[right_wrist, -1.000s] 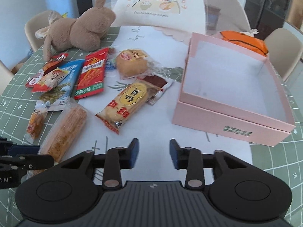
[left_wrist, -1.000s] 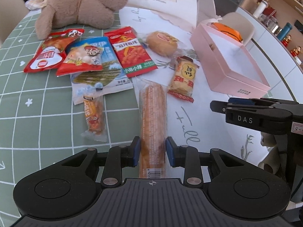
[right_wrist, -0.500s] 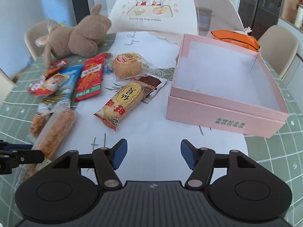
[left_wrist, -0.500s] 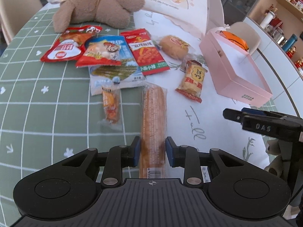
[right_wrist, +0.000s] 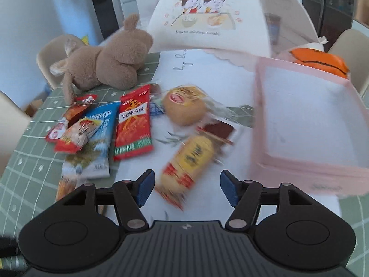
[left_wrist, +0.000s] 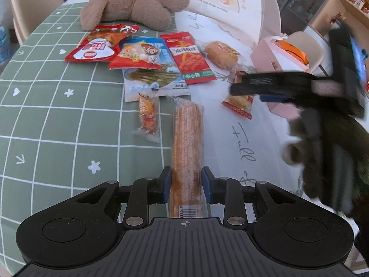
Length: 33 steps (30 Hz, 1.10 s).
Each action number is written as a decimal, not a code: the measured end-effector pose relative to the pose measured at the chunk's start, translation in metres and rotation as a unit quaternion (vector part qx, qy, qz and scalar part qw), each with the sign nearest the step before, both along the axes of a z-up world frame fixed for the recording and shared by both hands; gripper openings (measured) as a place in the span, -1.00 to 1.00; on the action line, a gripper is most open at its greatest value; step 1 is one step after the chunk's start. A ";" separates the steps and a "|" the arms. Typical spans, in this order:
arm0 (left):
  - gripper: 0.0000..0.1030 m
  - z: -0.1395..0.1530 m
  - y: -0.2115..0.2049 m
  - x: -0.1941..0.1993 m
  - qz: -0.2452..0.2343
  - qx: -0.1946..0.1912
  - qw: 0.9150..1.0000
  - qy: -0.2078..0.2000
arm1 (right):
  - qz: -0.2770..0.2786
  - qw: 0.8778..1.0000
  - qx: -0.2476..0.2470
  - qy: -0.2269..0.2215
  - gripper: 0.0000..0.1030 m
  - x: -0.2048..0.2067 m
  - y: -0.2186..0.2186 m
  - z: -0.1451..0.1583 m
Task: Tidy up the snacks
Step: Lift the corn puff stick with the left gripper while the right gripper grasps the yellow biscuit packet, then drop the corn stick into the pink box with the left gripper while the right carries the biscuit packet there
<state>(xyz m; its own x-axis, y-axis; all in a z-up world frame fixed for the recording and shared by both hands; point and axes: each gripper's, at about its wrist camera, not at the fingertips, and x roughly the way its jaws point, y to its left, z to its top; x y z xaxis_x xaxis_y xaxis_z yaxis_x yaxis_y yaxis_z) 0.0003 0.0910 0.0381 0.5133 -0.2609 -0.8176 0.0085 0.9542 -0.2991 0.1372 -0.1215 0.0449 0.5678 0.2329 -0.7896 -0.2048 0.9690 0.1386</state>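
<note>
My left gripper (left_wrist: 186, 182) is shut on the near end of a long orange snack stick (left_wrist: 187, 147) in clear wrap, which points away over the table. My right gripper (right_wrist: 186, 188) is open and empty, just above a yellow-and-red cracker pack (right_wrist: 189, 161); it also shows blurred in the left wrist view (left_wrist: 265, 87). An empty pink box (right_wrist: 306, 120) stands to the right. A round bun (right_wrist: 184, 108), a red spicy-strip bag (right_wrist: 133, 124), a blue bag (right_wrist: 96, 143) and a small sausage pack (left_wrist: 147, 113) lie around.
A brown plush toy (left_wrist: 136, 2) lies at the far edge on the green checked tablecloth (left_wrist: 46, 106). A white mesh food cover (right_wrist: 207, 13) stands behind the snacks. An orange bag (right_wrist: 320, 62) sits behind the box. Chairs surround the table.
My right gripper has opened wide and moved forward and left over the cracker pack. My left gripper has lifted back a little, still holding the orange stick.
</note>
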 end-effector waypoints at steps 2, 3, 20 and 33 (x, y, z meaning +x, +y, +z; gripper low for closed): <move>-0.36 0.001 -0.001 0.000 -0.004 0.006 1.000 0.001 | -0.004 0.999 -0.030 0.011 0.15 0.012 0.012 -0.010; -0.36 0.001 -0.002 0.000 -0.006 0.009 1.000 0.001 | 0.003 0.999 -0.039 0.017 0.01 0.015 0.016 -0.014; -0.35 -0.009 -0.052 0.021 -0.109 0.047 0.993 0.002 | 0.026 0.999 -0.012 0.034 -0.33 -0.100 -0.089 0.001; -0.37 0.014 -0.092 0.045 -0.152 -0.001 0.988 -0.009 | -0.056 0.998 0.027 0.026 -0.33 -0.118 -0.149 0.000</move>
<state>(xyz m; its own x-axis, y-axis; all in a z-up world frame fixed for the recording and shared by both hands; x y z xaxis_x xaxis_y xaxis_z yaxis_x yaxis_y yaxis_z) 0.0457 -0.0012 0.0526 0.4253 -0.4071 -0.8083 0.2998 0.9061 -0.2986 0.0196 -0.2705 0.0445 0.5517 0.2131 -0.8064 -0.0863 0.9762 0.1989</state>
